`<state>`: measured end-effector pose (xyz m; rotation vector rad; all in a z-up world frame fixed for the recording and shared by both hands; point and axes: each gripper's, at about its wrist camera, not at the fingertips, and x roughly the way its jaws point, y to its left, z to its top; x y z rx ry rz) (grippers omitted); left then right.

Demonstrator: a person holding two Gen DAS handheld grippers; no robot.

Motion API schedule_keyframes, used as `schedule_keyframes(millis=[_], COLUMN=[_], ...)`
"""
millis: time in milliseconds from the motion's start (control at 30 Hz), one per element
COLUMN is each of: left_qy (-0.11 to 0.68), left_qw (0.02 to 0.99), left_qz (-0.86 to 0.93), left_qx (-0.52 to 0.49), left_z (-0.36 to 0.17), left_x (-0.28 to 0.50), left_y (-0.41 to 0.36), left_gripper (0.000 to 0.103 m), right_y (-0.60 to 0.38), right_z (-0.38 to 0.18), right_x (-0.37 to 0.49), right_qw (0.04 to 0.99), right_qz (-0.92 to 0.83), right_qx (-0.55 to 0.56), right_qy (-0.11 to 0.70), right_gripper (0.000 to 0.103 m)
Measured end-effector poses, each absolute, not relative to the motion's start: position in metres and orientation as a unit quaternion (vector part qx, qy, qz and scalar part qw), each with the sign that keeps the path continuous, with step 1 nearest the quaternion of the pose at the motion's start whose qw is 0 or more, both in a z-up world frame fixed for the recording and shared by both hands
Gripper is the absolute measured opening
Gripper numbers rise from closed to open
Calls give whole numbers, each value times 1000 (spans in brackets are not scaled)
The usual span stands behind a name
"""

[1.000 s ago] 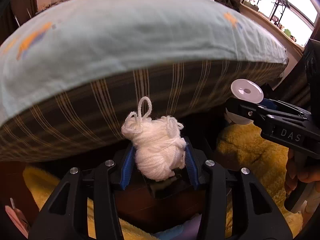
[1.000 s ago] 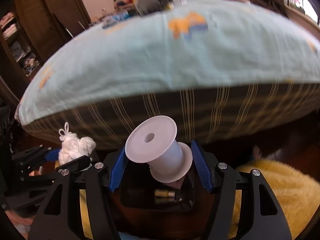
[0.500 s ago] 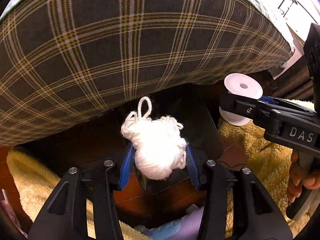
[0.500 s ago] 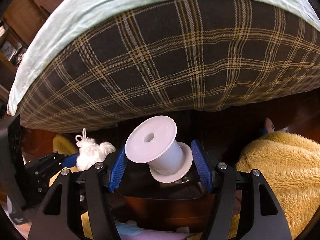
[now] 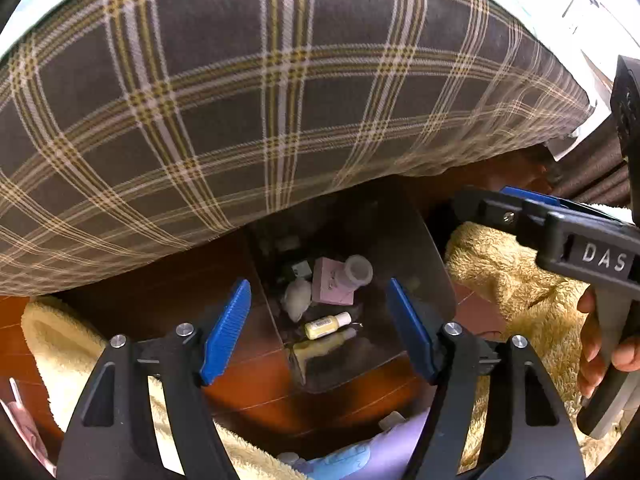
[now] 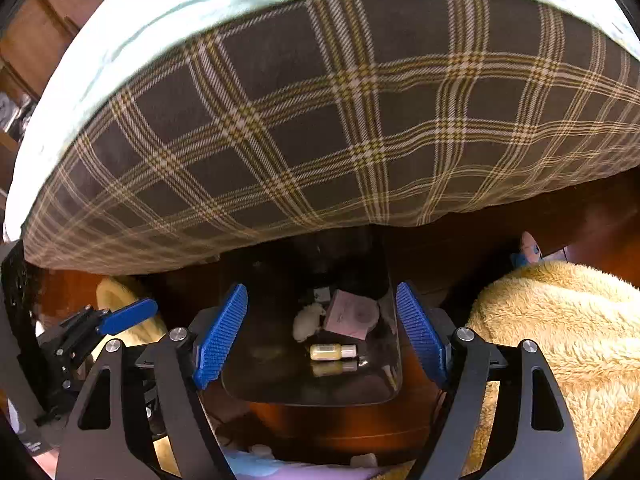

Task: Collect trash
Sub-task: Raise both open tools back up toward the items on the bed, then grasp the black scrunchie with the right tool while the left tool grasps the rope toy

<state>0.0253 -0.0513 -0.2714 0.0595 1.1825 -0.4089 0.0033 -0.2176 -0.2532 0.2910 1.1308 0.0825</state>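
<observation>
My left gripper (image 5: 320, 322) hangs over a dark bin (image 5: 436, 264) on the floor, its jaws opening with nothing between the blue pads. In the bin lie the white yarn ball (image 5: 298, 298), the white spool (image 5: 358, 270), a pink box (image 5: 332, 288) and a small yellow bottle (image 5: 326, 326). My right gripper (image 6: 320, 334) is over the same bin (image 6: 312, 396), jaws opening and empty. Below it I see the yarn ball (image 6: 308, 320), pink box (image 6: 346, 314) and bottle (image 6: 332, 352). Each gripper shows in the other's view: right gripper (image 5: 492, 200), left gripper (image 6: 120, 316).
A plaid blanket (image 5: 260, 100) over a bed edge overhangs the bin's far side. Fluffy yellow rugs (image 5: 512, 280) (image 6: 560, 340) lie on the wooden floor on both sides. A person's hand (image 5: 596, 340) holds the right gripper's handle. Purple and blue items (image 5: 360, 452) lie near the bottom edge.
Both grippers sank toward the bin and opened. The yarn ball left the left jaws and the spool left the right jaws; both now lie in the bin.
</observation>
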Motion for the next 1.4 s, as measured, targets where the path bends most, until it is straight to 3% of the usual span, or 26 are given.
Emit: schedule_keyframes(millis=[167, 633, 900, 1100, 1167, 1400], left_qy=[533, 433, 418, 397, 391, 374], left_qw=[825, 884, 891, 901, 904, 912], left_qz=[-186, -177, -176, -174, -170, -163], left_qx=[28, 15, 8, 30, 35, 44], left_z=[-249, -150, -126, -112, -106, -92], left_x=[25, 39, 79, 96, 103, 131], left_y=[-38, -17, -18, -28, -29, -36], left_gripper=[74, 81, 83, 83, 83, 83], right_y=[-228, -243, -234, -230, -229, -233], right_z=[-228, -109, -91, -92, -94, -98], right_x=[2, 32, 93, 135, 148, 177], right_qw=[847, 916, 927, 928, 926, 924], right_qz=[41, 38, 47, 47, 48, 44], right_qx=[157, 115, 99, 95, 96, 94], right_qy=[506, 383, 358, 358, 361, 367], right_gripper=[84, 84, 83, 63, 52, 45])
